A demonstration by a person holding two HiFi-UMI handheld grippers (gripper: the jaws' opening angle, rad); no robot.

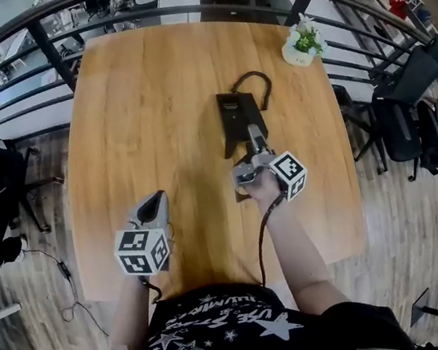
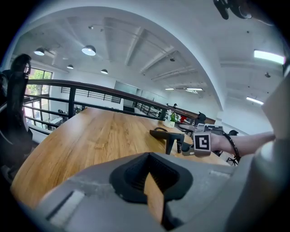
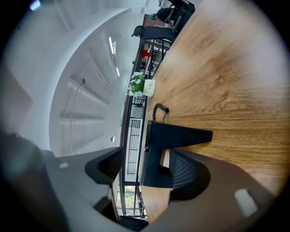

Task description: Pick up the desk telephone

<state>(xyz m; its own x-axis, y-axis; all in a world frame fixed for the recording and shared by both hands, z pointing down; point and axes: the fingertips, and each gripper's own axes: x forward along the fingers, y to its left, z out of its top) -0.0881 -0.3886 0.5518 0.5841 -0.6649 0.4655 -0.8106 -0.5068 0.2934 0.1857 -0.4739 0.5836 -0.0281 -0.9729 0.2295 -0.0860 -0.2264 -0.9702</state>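
Wooden table (image 1: 134, 109) beside a railing: the black desk telephone (image 3: 179, 136) has its near edge between the right gripper's (image 3: 146, 174) spread jaws, not yet clamped. Best to push slightly deeper, square up, then squeeze firmly. The left gripper (image 2: 152, 192), jaws pressed together, idles aside.

Standing by, I lose the near end of the desk telephone (image 1: 238, 113) under the right gripper (image 1: 252, 146) in the head view, and its top face is too small for any detail. In the right gripper view one jaw pad covers the telephone's lower corner. The plant pot (image 3: 149, 87) carries print (too tiny to read). The left gripper (image 2: 150, 174) blocks the near edge of the table (image 2: 90, 136) with its own body, and the person's forearm (image 2: 249, 142) runs off the frame.
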